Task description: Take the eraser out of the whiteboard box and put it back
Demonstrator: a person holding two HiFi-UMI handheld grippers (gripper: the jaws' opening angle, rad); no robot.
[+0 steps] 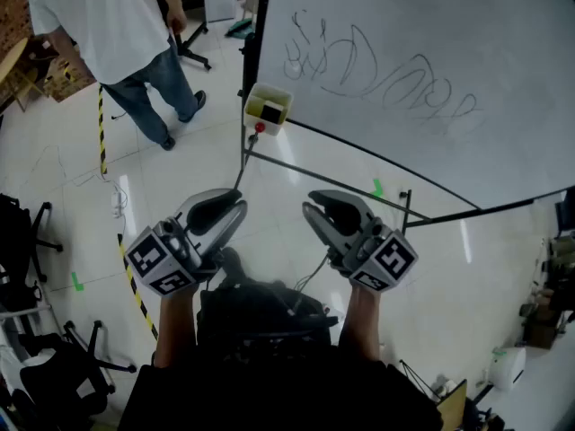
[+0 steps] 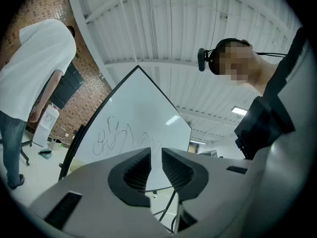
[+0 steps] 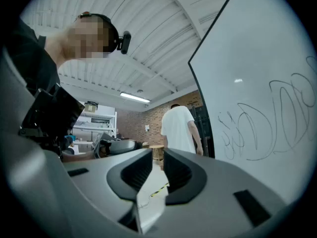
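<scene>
In the head view the left gripper (image 1: 235, 212) and right gripper (image 1: 313, 212) hung side by side over the floor, well apart from the whiteboard (image 1: 422, 70); the whiteboard box (image 1: 268, 108) sat at the board's lower left corner, with a dark block, apparently the eraser (image 1: 270, 111), inside it; in the left gripper view the jaws were pressed together, holding nothing; in the right gripper view the jaws were likewise closed and empty.
</scene>
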